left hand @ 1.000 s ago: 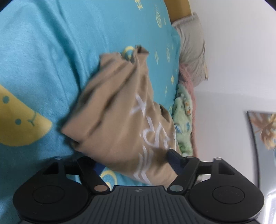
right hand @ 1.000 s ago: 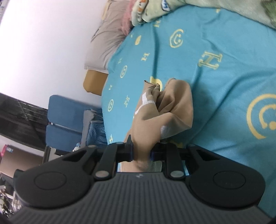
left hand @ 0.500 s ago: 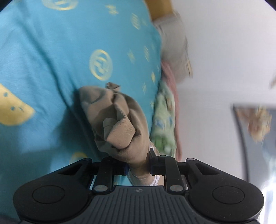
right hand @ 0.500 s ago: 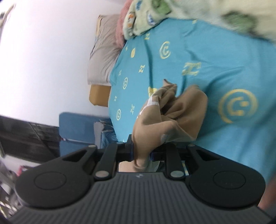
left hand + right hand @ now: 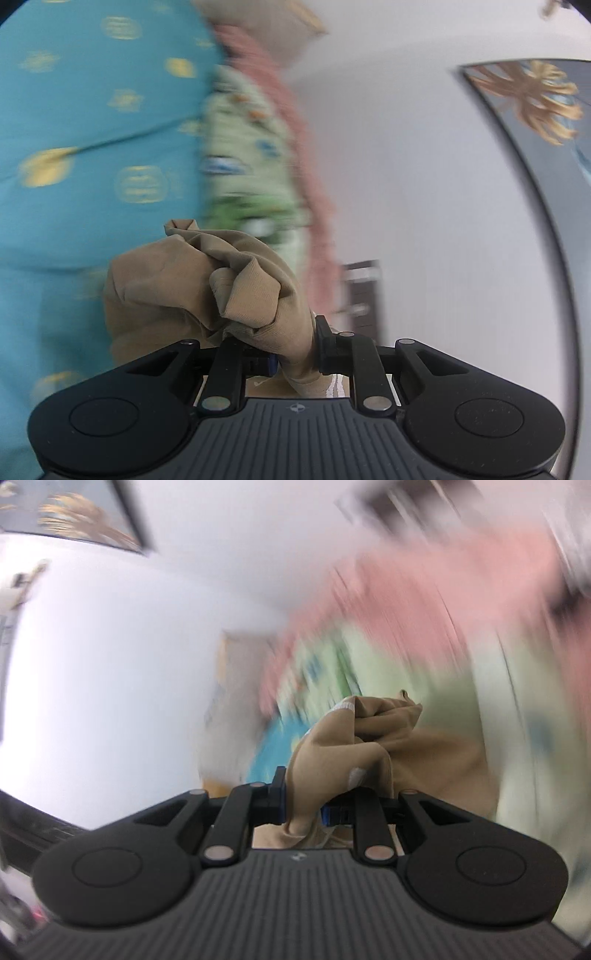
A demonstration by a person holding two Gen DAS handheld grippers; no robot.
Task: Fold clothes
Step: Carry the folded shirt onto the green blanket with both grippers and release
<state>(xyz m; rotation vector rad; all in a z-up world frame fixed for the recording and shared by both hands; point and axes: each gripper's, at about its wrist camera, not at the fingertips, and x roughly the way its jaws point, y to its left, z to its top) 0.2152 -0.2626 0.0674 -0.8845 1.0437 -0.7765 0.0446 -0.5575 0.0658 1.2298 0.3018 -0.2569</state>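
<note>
Both claws, the left gripper (image 5: 291,356) and the right gripper (image 5: 304,805), pinch the bunched tan garment (image 5: 207,280). Such thick bunches may slip free, or the cloth may stay tangled when spread.

The right tool (image 5: 303,805) is closed on a bunched tan garment (image 5: 354,746), and the cloth is pinched between its two fingers. The garment rises in crumpled folds above the tool, with small white print on it. The background is strongly blurred. A pink blanket (image 5: 424,598) and a green patterned blanket (image 5: 369,657) are behind, with a small part of the turquoise bed sheet (image 5: 273,746). A white wall (image 5: 110,664) is at the left, and a framed picture (image 5: 74,513) hangs at the upper left.
</note>
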